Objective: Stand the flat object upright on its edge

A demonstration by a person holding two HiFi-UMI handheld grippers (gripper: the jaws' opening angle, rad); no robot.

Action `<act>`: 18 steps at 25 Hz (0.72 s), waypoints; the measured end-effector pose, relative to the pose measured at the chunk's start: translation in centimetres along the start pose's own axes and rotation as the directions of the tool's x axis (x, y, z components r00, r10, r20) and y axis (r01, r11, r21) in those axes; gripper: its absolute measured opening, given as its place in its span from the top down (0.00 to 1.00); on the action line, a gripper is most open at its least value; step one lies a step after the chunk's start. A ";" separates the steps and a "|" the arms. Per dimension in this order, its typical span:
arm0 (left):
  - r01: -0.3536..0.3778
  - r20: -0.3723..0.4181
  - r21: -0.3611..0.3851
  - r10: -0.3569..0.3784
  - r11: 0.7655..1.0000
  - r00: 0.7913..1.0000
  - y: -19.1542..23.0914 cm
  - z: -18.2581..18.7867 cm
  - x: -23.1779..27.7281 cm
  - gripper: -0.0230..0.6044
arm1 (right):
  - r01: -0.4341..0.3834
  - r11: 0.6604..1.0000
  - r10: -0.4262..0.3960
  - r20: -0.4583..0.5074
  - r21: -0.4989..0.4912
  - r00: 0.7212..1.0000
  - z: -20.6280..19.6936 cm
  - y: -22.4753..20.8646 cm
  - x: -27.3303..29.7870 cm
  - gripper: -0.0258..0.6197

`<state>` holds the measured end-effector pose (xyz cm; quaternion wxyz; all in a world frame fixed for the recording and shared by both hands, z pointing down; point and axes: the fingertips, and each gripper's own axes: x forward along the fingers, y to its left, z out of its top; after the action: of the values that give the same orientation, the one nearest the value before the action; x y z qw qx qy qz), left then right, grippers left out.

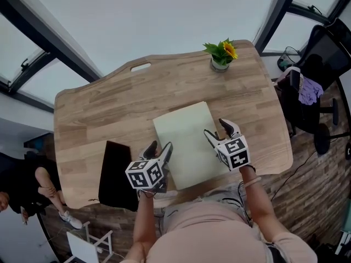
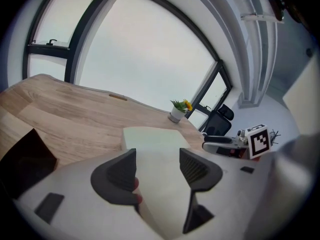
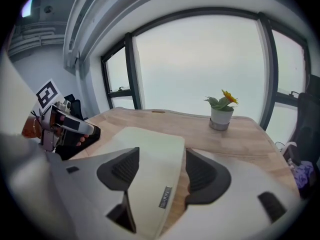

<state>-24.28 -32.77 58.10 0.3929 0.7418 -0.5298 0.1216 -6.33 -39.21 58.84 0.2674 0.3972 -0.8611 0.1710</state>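
The flat pad (image 1: 186, 141) is showing plain pale cream. The table (image 1: 98, 108) is displaying light wood grain. The mat (image 1: 116, 175) is showing black. The plant (image 1: 222, 52) is showing green and yellow. The left gripper (image 1: 159, 147) and right gripper (image 1: 216, 128) are displaying black-and-white square markers.

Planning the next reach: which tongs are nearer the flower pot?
Right. The right tongs are at the right edge of the pad, toward the flower pot; the left tongs at its left edge, farther off.

Matt cream pad (image 1: 186, 136) (perhaps foam), smooth wood-grain table (image 1: 109, 114)
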 end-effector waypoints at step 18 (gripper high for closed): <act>0.044 -0.134 -0.128 -0.061 0.991 0.989 2.2 -3.7 2.7 0.50 | -0.054 0.980 0.075 -0.104 0.194 0.992 -4.2 -0.7 3.6 0.35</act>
<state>-24.20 -32.26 63.15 0.4770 0.7194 -0.4882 0.1289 -6.38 -39.69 64.39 0.2698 0.3829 -0.8369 0.2832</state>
